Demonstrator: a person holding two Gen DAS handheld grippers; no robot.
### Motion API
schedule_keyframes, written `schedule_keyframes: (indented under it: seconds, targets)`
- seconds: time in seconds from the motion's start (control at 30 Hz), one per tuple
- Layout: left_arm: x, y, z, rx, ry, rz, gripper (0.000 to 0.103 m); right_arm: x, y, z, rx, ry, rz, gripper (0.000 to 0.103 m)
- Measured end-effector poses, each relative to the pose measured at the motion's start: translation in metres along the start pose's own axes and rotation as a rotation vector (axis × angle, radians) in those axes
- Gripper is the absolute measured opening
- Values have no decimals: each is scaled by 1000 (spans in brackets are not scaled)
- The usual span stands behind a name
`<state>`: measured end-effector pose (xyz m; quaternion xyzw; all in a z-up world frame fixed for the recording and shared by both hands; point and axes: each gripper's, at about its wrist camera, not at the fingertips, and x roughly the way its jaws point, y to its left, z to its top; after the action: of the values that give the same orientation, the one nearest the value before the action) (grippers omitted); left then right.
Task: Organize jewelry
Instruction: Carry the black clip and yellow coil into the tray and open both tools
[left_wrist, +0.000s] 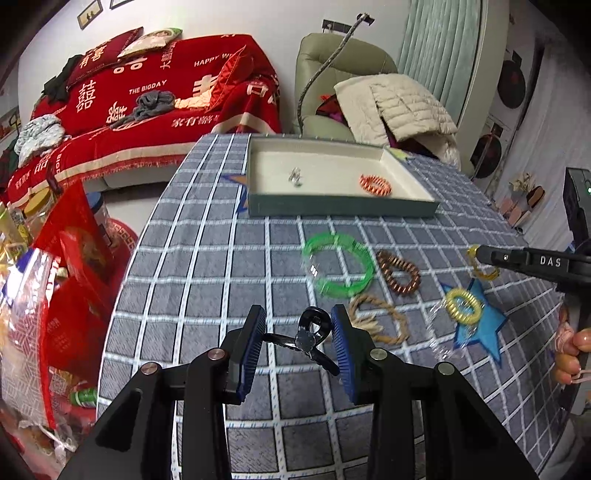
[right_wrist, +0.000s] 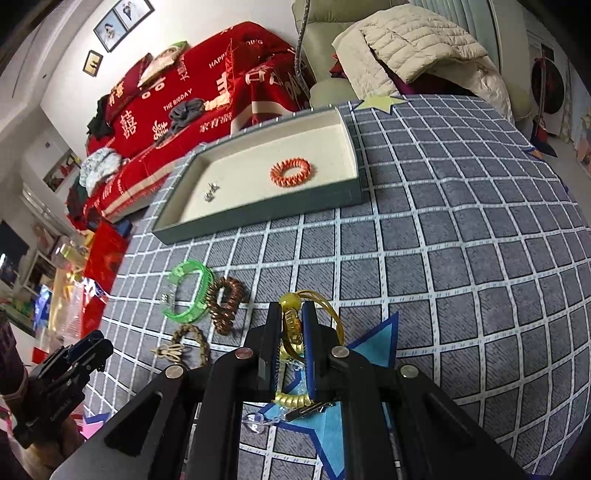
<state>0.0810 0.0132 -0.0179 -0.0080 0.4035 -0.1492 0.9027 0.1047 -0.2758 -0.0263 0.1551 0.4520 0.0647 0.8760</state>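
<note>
Early yet: the tray (right_wrist: 352, 199) holds only an orange coil (right_wrist: 290, 173) and earrings (right_wrist: 211, 192), I think; right tool (right_wrist: 293, 325) clenches a yellow band (right_wrist: 291, 323); left tool (left_wrist: 298, 338) gapes around a black clip (left_wrist: 308, 338); four pieces stay on the table (right_wrist: 461, 258).

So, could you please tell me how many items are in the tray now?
2: a small silver piece at the cream-lined tray's left, an orange coil hair tie at its right.

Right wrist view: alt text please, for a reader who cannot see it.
The right gripper has its fingers shut on a yellow translucent bangle with a bead, above a grey checked tablecloth. Beyond, a shallow green tray with cream lining holds an orange coiled hair tie.
</note>
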Motion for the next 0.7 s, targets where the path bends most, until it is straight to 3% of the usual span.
schedule_keyframes:
  seconds: [0.3, 0.53, 0.7]
  targets:
    - [-12, -9, 47, 34, -70, -32, 58, -23, 4, 29, -6, -57, 26, 12]
    - [-10, -10, 109, 40, -120, -38, 58, -32, 14, 71, -55, -90, 22, 12]
    - [5, -13, 152, 79, -145, -2, 58, -28, 21, 105, -71, -103, 42, 12]
